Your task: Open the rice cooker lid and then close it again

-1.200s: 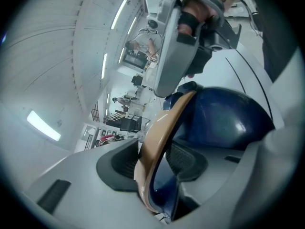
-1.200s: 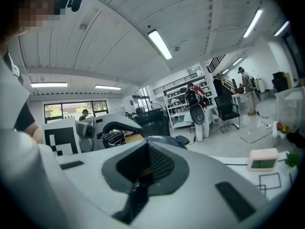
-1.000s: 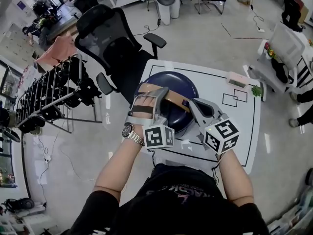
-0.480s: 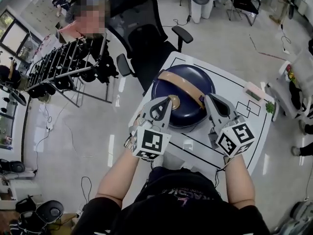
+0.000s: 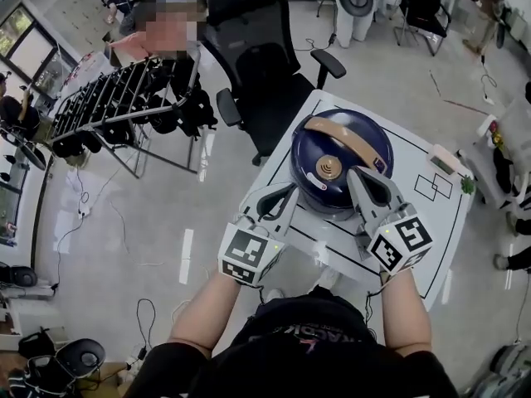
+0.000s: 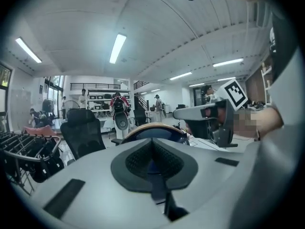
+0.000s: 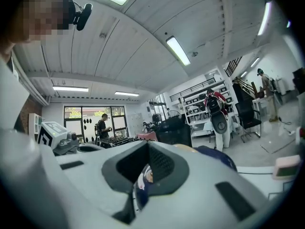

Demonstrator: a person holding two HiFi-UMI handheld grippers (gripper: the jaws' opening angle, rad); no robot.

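The dark blue rice cooker [image 5: 336,152] stands on the white table [image 5: 419,222] with its lid down and its tan handle [image 5: 340,135] lying across the top. My left gripper [image 5: 290,191] hangs off the cooker's near left side, apart from it; its jaws have just been closing and are shut with nothing between them. My right gripper [image 5: 355,175] is shut and empty at the cooker's near right edge. In the left gripper view the cooker [image 6: 155,130] rises just beyond the shut left gripper [image 6: 153,151]. In the right gripper view the cooker [image 7: 217,159] lies to the right of the right gripper [image 7: 147,171].
A black office chair [image 5: 257,40] stands behind the table. A metal rack [image 5: 116,98] with dark items is at the left. A small pale box [image 5: 440,160] and a green bit [image 5: 467,186] lie at the table's right end. People stand in the background.
My left gripper has come off the cooker's handle, drawn back toward me to the left, rolled upright and shut. The right gripper has shifted slightly. The view has swung left.
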